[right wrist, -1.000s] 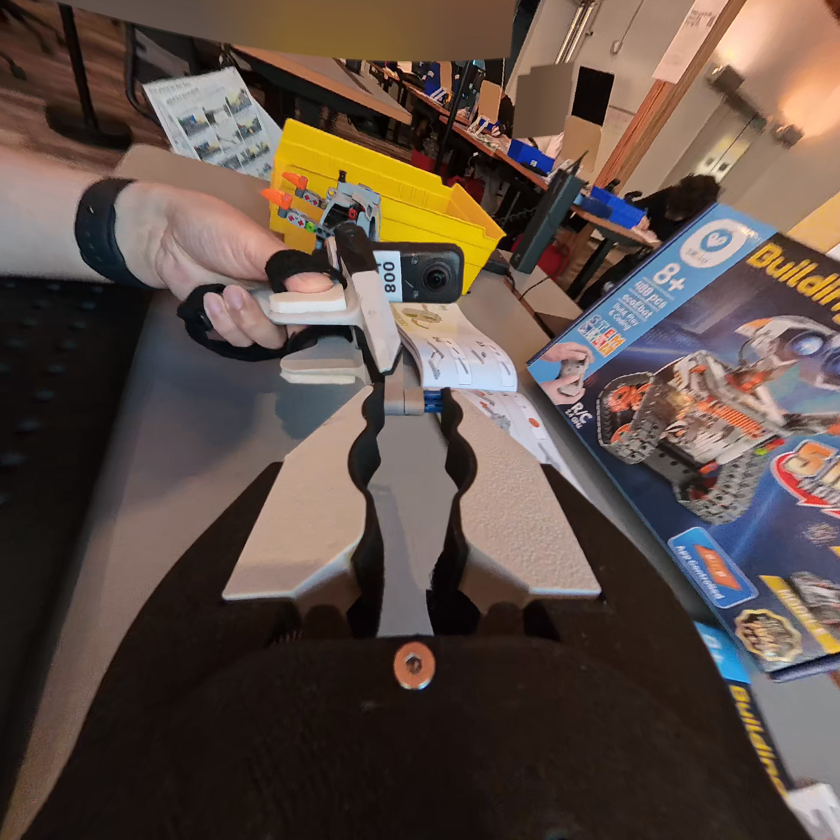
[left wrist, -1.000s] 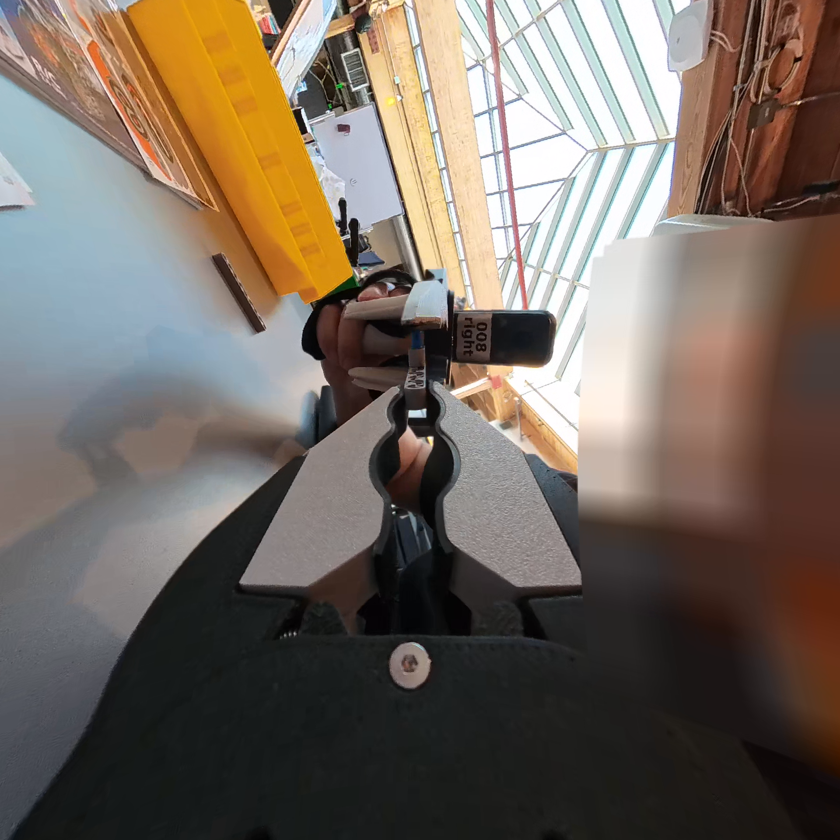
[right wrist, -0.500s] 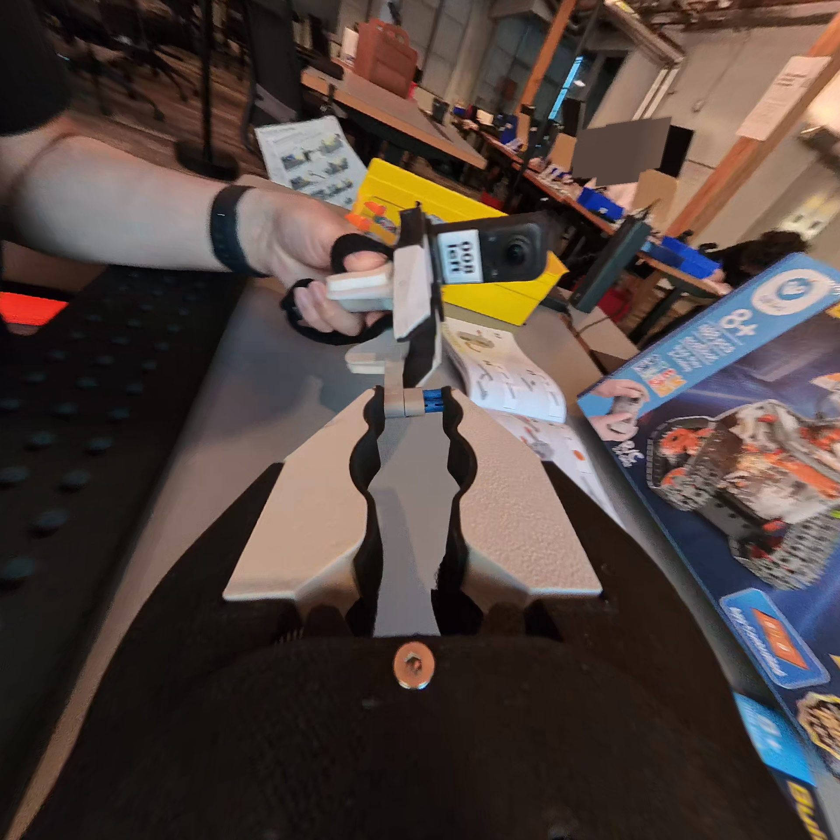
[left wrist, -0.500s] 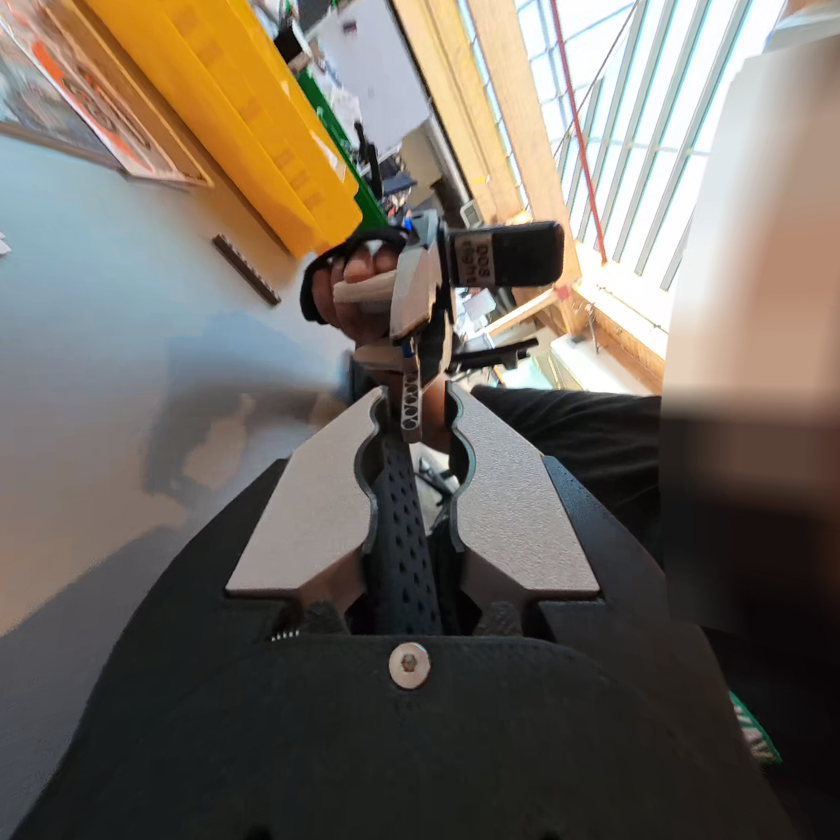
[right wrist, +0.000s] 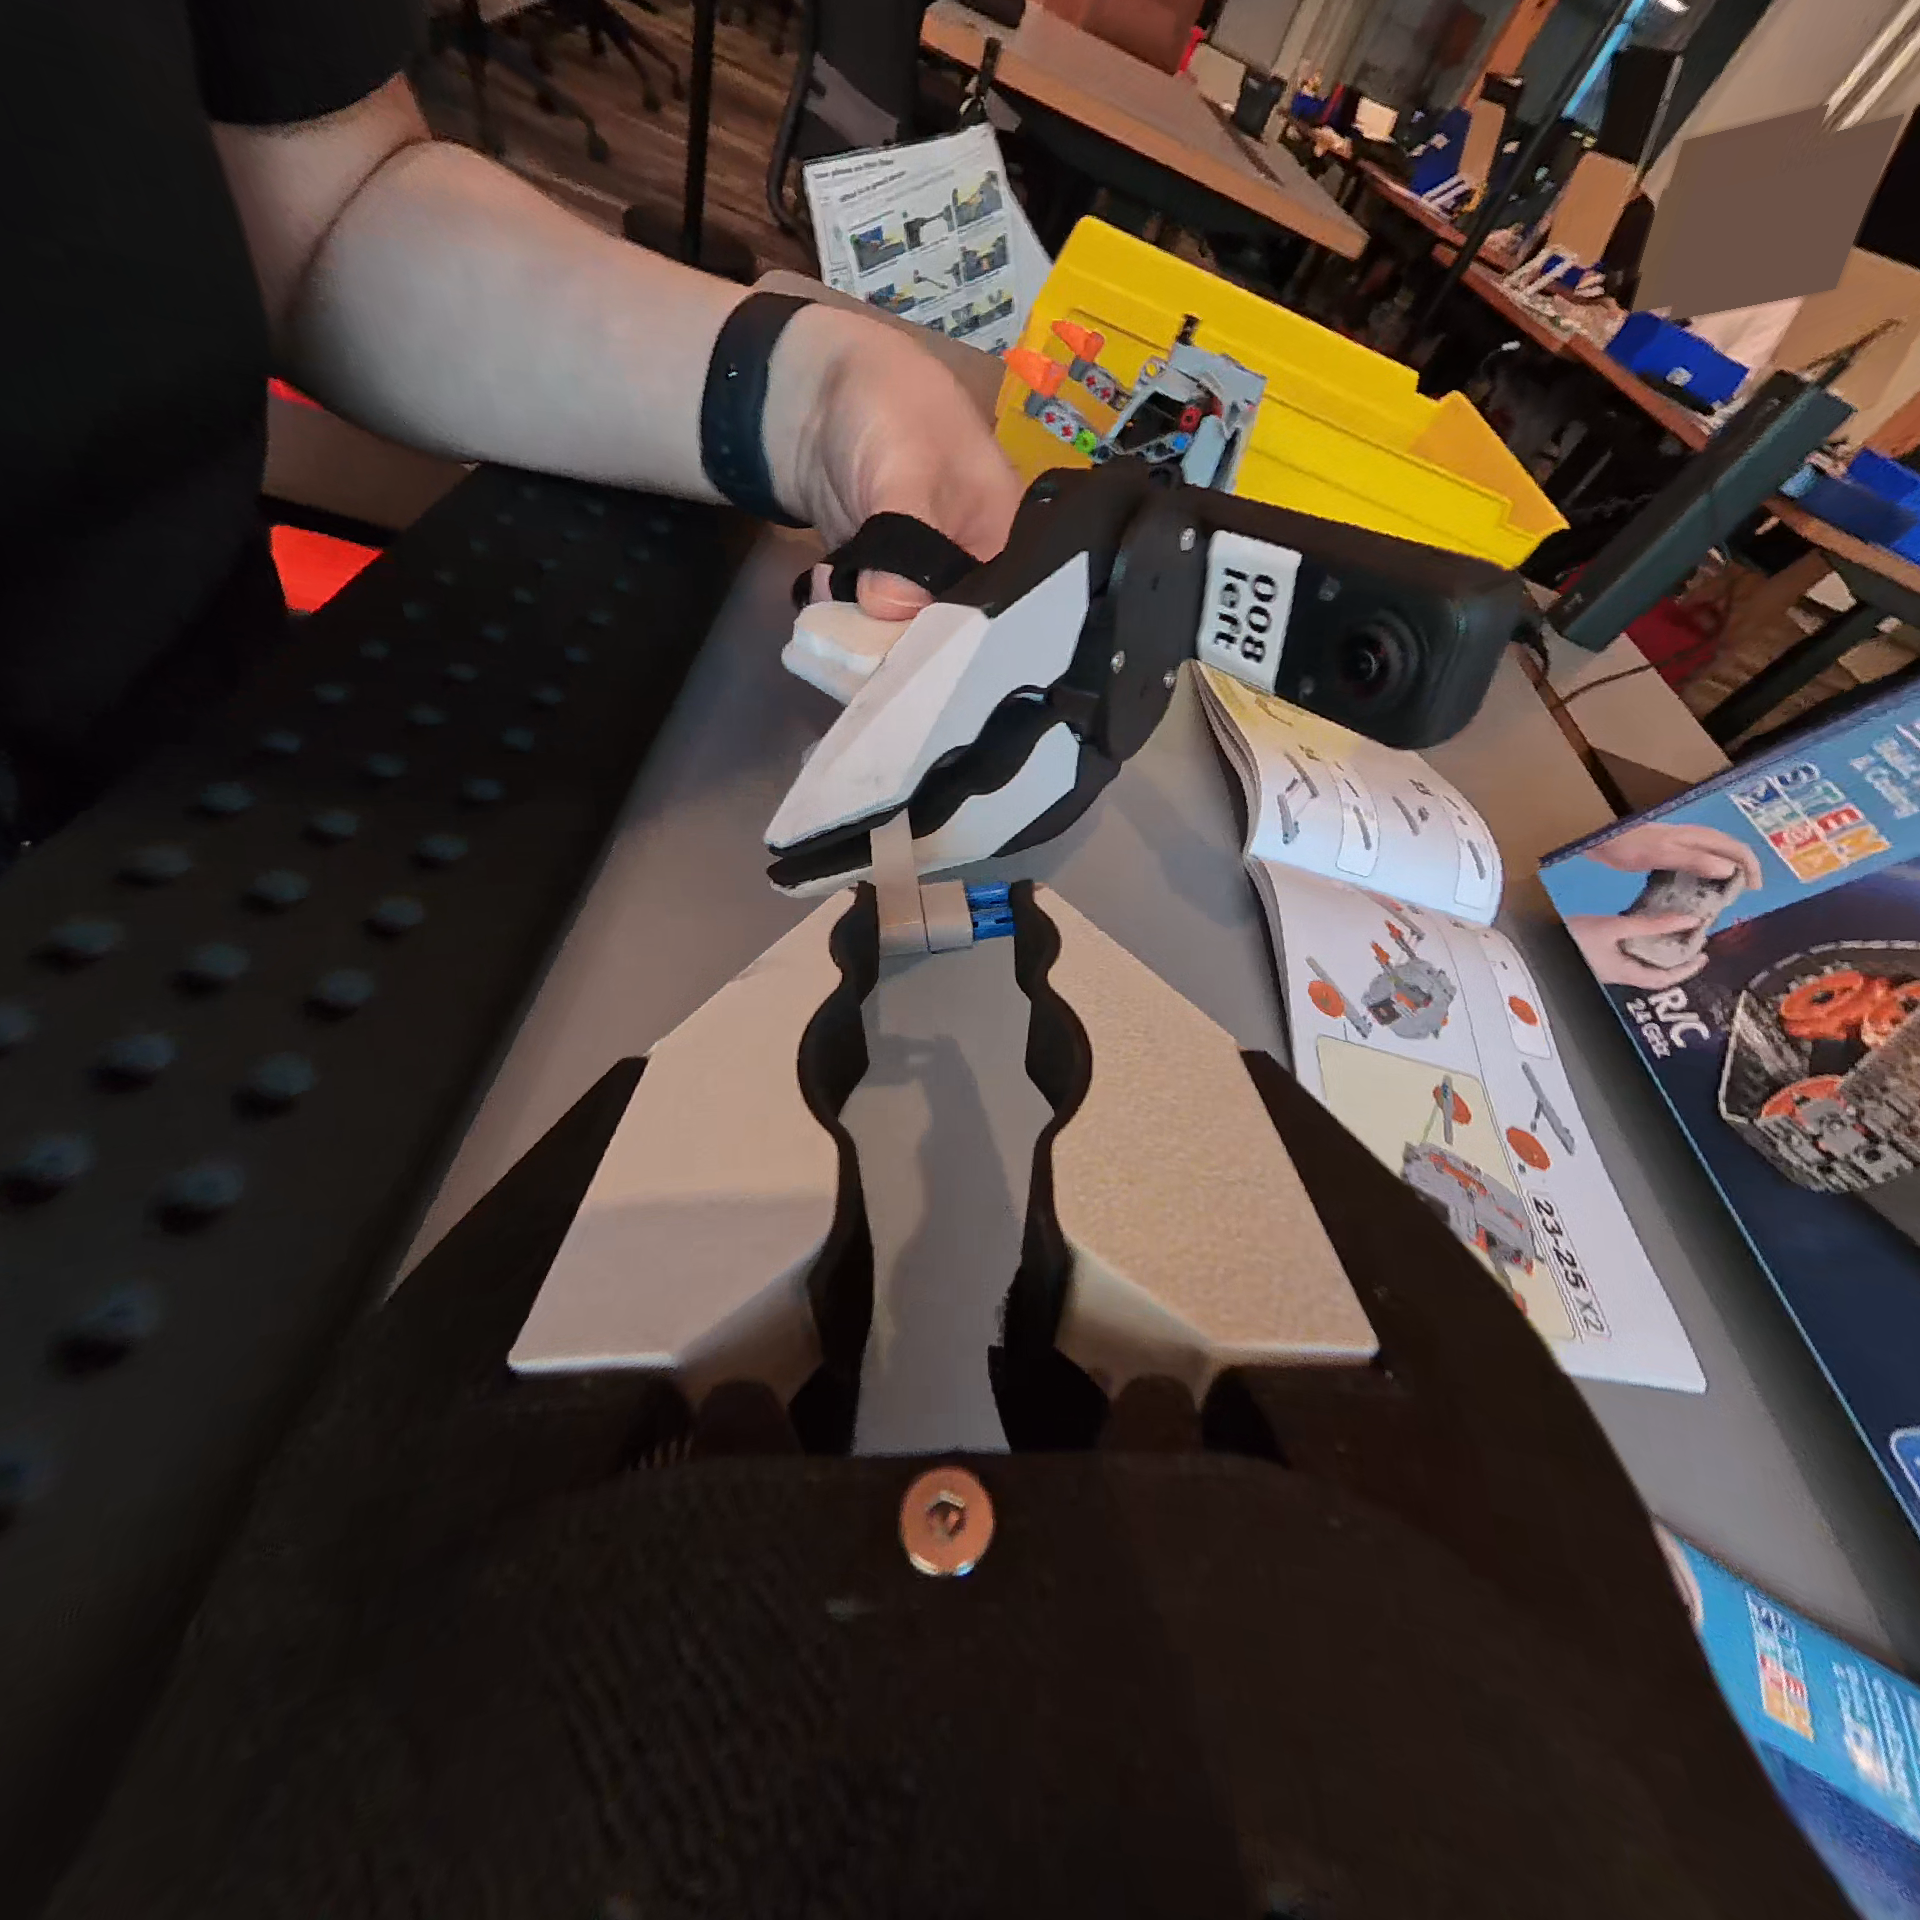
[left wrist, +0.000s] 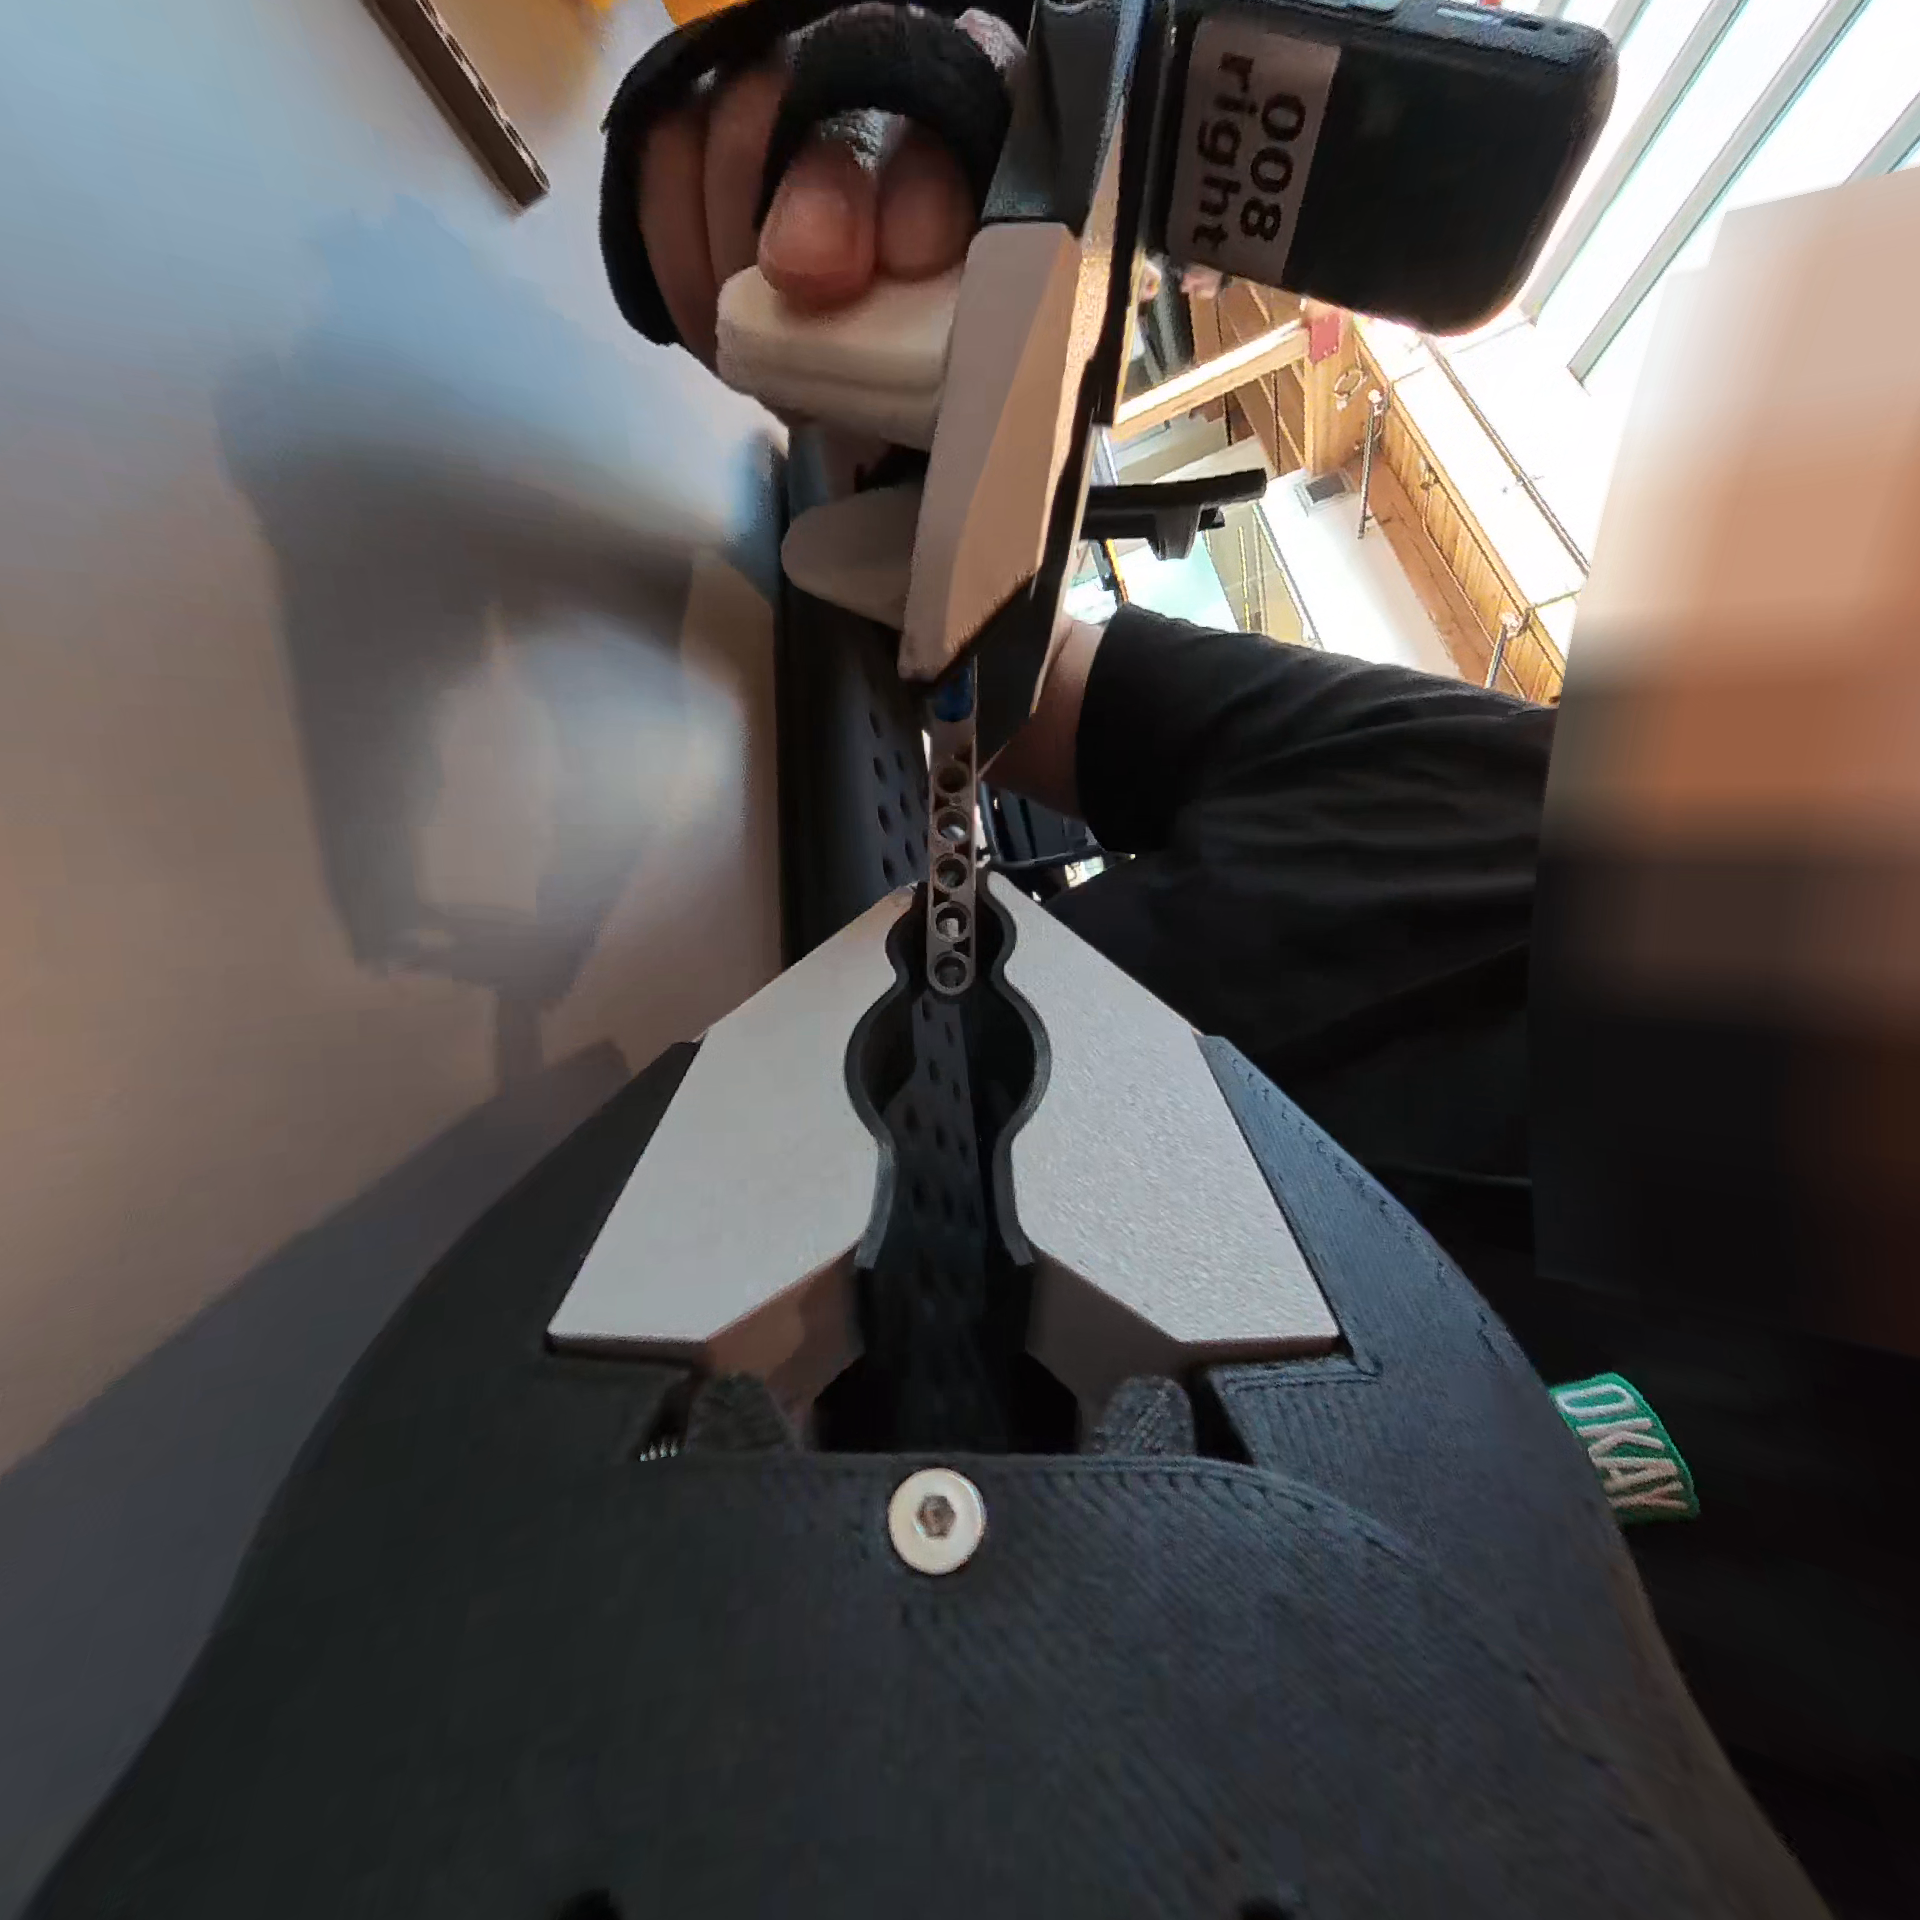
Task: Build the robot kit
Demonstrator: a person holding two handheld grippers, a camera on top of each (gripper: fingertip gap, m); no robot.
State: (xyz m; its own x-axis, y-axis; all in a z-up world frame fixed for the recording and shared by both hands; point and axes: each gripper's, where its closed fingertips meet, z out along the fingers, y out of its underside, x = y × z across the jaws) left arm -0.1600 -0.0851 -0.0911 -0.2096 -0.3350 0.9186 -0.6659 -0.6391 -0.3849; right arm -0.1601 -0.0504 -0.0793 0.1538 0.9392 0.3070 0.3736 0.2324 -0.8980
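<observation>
My left gripper (left wrist: pixel 951 920) is shut on one end of a thin grey beam with a row of holes (left wrist: pixel 951 831). My right gripper (right wrist: pixel 935 920) is shut across the beam's other end (right wrist: pixel 902 894) and a small blue pin (right wrist: pixel 985 914) that sits against it. The two grippers meet tip to tip in the air above the grey table (right wrist: pixel 707 686). In the right wrist view the left gripper (right wrist: pixel 821 857) comes down from the upper left. In the left wrist view the right gripper (left wrist: pixel 961 675) comes in from above, with the blue pin (left wrist: pixel 954 701) at its tips.
A yellow bin (right wrist: pixel 1351 436) with a partly built grey and orange model (right wrist: pixel 1153 405) stands behind. An open instruction booklet (right wrist: pixel 1392 997) and a blue toy box (right wrist: pixel 1766 987) lie to the right. A black studded surface (right wrist: pixel 260 935) lies to the left. My left and right fingertips are right by each other.
The two grippers have tilted and drawn closer to the cameras, still joined at the beam. More of the beam now shows between the tips in the left wrist view.
</observation>
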